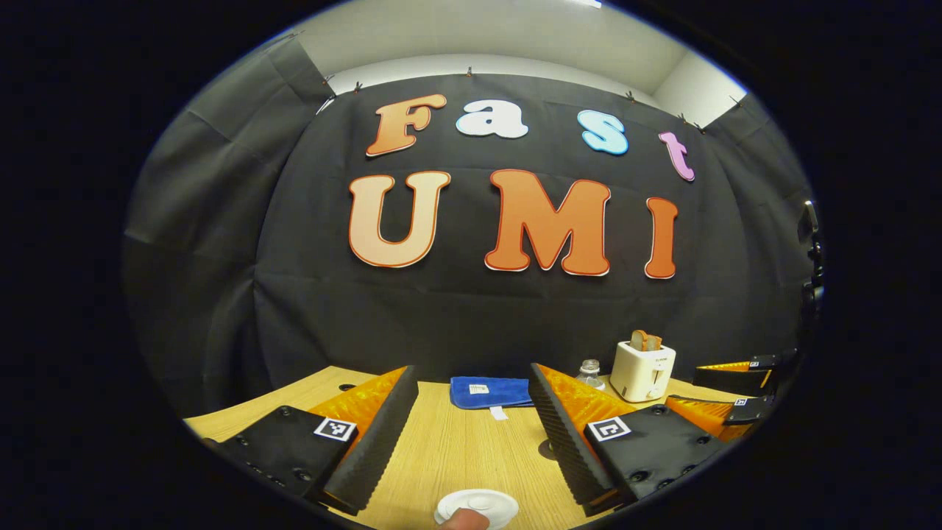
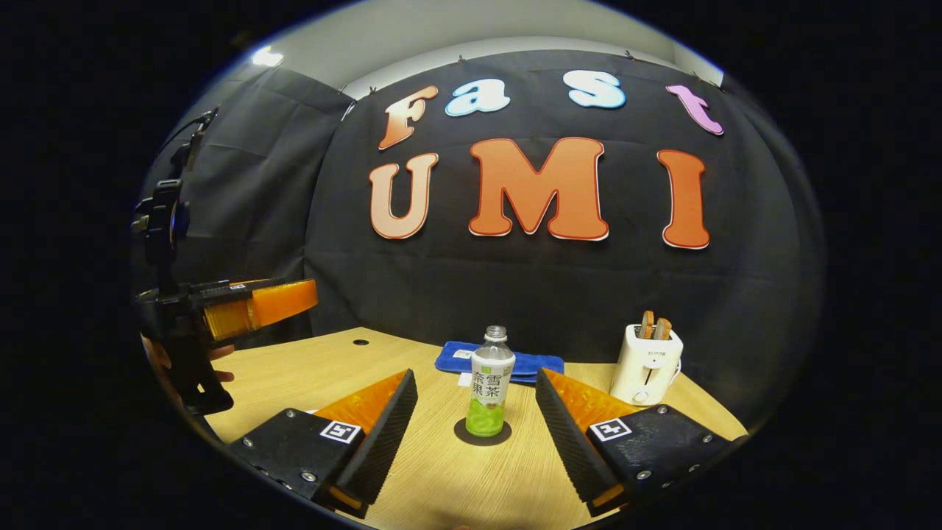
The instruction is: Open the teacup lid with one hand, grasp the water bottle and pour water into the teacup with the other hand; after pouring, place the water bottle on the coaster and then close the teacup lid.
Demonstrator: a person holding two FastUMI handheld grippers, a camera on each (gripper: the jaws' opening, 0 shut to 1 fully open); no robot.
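The teacup's white round lid [image 1: 477, 506] lies at the bottom edge of the left gripper view, just below and between the fingers of my left gripper [image 1: 472, 375], which stands open above it. The cup under the lid is hidden. A clear water bottle [image 2: 491, 383] with green liquid in its base stands upright on a dark round coaster [image 2: 462, 436]. My right gripper [image 2: 475, 375] is open, short of the bottle, which appears framed between its fingers. The bottle's top [image 1: 589, 370] peeks out behind a finger in the left gripper view.
A folded blue cloth [image 2: 500, 362] lies by the back wall, and a white toaster [image 2: 647, 364] with bread stands at the back right. A hand [image 2: 221, 355] holds the left gripper [image 2: 254, 305] at the far left, above the wooden table [image 2: 309, 368].
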